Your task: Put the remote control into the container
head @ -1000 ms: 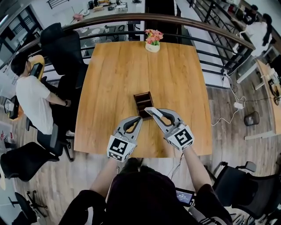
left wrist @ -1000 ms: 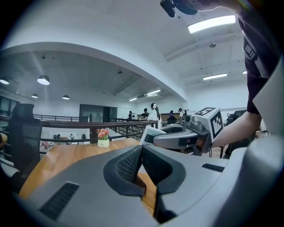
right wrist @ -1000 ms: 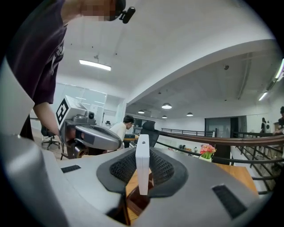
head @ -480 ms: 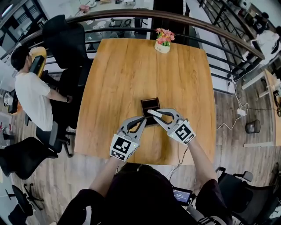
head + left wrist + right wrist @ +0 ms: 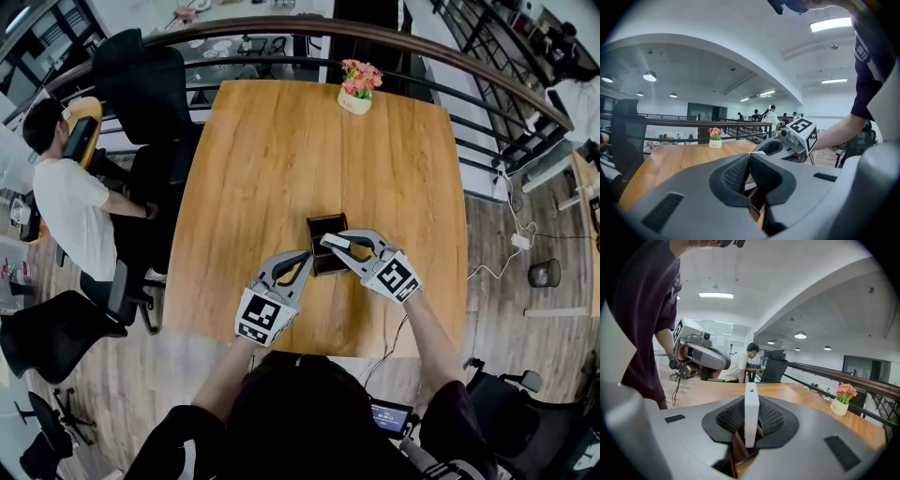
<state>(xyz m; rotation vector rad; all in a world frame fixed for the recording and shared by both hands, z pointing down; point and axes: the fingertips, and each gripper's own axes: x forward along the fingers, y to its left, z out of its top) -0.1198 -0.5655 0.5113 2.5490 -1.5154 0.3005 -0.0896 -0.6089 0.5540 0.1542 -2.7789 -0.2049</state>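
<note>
A white slim remote control (image 5: 751,414) stands on edge between the jaws of my right gripper (image 5: 751,420), which is shut on it. In the head view the remote control (image 5: 335,242) hangs over the dark brown wooden container (image 5: 327,244), an open box with dividers in the middle of the table. My right gripper (image 5: 339,244) reaches in from the right. My left gripper (image 5: 302,256) sits just left of the container, its jaws shut with nothing between them. The left gripper (image 5: 750,172) view shows its pads touching, with the container's (image 5: 757,204) edge below.
The wooden table (image 5: 281,159) carries a small flower pot (image 5: 356,88) at its far edge. A curved railing (image 5: 281,28) runs behind the table. A seated person (image 5: 70,202) and black office chairs (image 5: 141,80) are to the left.
Both grippers have moved slightly forward and right in the head view. The remote control now hangs closer over the container.
</note>
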